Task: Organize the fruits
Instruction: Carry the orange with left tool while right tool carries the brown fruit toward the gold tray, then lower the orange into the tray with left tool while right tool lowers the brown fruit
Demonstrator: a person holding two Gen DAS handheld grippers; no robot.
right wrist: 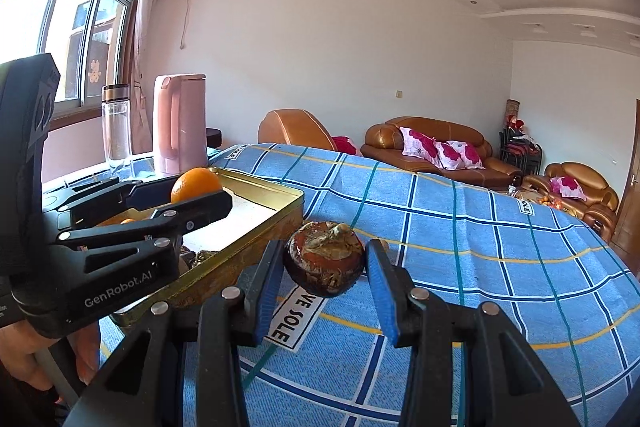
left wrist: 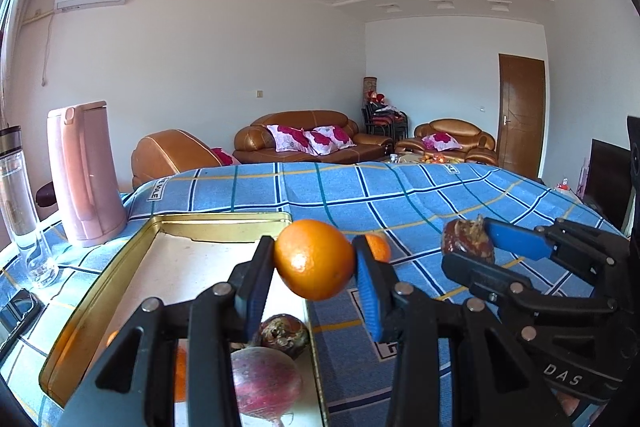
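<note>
Gripping an orange [left wrist: 314,259] between the blue pads of the left gripper [left wrist: 314,261], jaws narrowed onto the fruit, held just above the right edge of a gold tin tray [left wrist: 224,223]. Lying in the tray's near end, under that claw: a reddish round fruit [left wrist: 266,381], a dark brown mangosteen-like fruit [left wrist: 285,335] behind it, and slivers of more orange fruit [left wrist: 181,373] to the left. Clamped in the right gripper [right wrist: 325,261], jaws drawn in as far as the fruit allows, a second brown mangosteen [right wrist: 325,258], raised above the blue checked cloth [right wrist: 460,247] just right of the tray. Resting on the cloth behind the left claw, another small orange [left wrist: 378,247]. Standing beyond the tray's left corner, a pink kettle [left wrist: 84,179] and a clear bottle [left wrist: 18,195] beside it. Farther back, brown leather sofas [left wrist: 308,135] with flowered cushions, and a wooden door [left wrist: 520,115] at the far wall.
</note>
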